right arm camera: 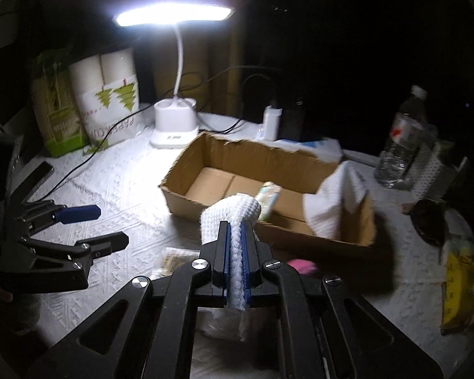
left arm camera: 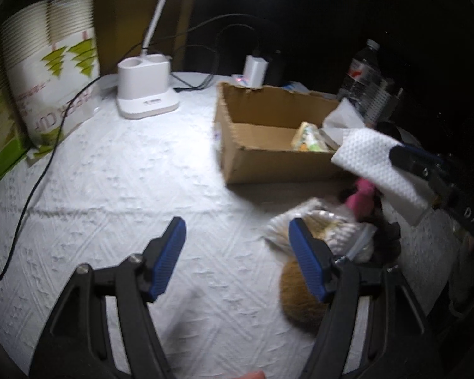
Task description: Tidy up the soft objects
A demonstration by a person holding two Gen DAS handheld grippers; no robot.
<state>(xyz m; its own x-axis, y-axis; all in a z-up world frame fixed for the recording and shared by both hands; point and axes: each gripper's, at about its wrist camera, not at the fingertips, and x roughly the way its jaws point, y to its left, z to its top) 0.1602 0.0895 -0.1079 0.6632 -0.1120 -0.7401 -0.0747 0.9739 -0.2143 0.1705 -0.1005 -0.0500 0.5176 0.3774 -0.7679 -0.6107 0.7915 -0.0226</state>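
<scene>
My right gripper (right arm camera: 235, 225) is shut on a white waffle-textured cloth (right arm camera: 229, 213), lifted just before the open cardboard box (right arm camera: 262, 158). The left wrist view shows that same cloth (left arm camera: 373, 158) hanging from the right gripper (left arm camera: 395, 154) at the box's near right corner. Inside the box (left arm camera: 268, 154) lie a small printed packet (left arm camera: 309, 137) and another white cloth (right arm camera: 331, 202) draped over the right wall. My left gripper (left arm camera: 237, 227) stands open and holds nothing, over the white tablecloth (left arm camera: 126, 173). Beside its right finger lie a clear bag of soft items (left arm camera: 325, 224), a brown furry thing (left arm camera: 300, 297) and a pink item (left arm camera: 361, 197).
A lit white desk lamp (right arm camera: 173, 126) with a cable stands at the back. Paper cup packs (left arm camera: 50, 72) and a green box (right arm camera: 58, 117) line the left. A water bottle (right arm camera: 401, 145) stands right of the box, and a yellow packet (right arm camera: 461, 290) lies at the right edge.
</scene>
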